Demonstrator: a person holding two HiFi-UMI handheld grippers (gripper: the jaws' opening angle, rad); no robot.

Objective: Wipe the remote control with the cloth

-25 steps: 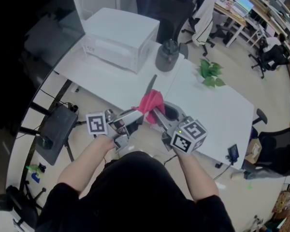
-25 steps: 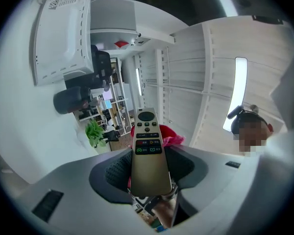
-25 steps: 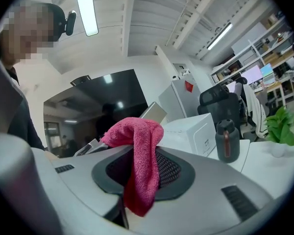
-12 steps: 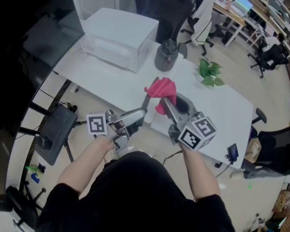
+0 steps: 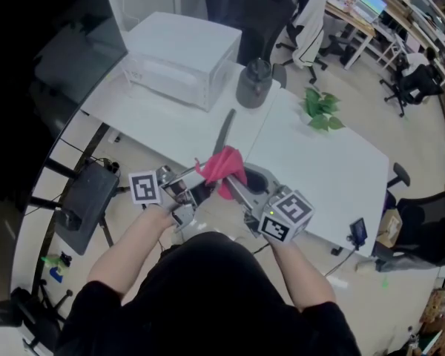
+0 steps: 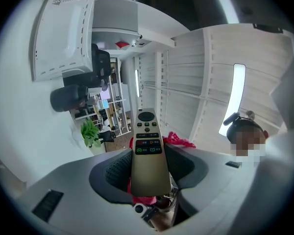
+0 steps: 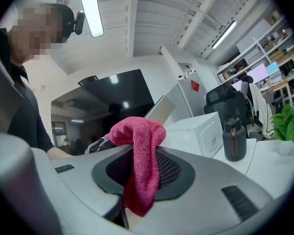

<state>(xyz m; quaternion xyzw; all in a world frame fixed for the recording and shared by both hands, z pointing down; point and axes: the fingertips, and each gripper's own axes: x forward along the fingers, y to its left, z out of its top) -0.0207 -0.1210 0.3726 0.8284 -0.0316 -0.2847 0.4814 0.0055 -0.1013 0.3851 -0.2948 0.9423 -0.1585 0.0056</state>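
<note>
My left gripper [image 5: 187,184] is shut on the lower end of a long grey remote control [image 5: 225,130], which points up and away over the white table [image 5: 319,165]. In the left gripper view the remote [image 6: 149,151] lies between the jaws with its buttons facing the camera. My right gripper [image 5: 237,186] is shut on a pink cloth [image 5: 222,165], which is pressed against the lower part of the remote, close to the left jaws. In the right gripper view the cloth [image 7: 143,155] drapes over the jaws, and the remote [image 7: 161,109] rises behind it.
A white box-shaped appliance [image 5: 182,58] and a dark bottle [image 5: 254,84] stand at the back of the table. A green plant [image 5: 322,110] lies further right. A dark screen [image 5: 67,58] stands at the left, office chairs [image 5: 248,10] behind.
The right gripper slid the pink cloth up along the remote, then drew it back down toward the left gripper. The left gripper kept the remote still.
</note>
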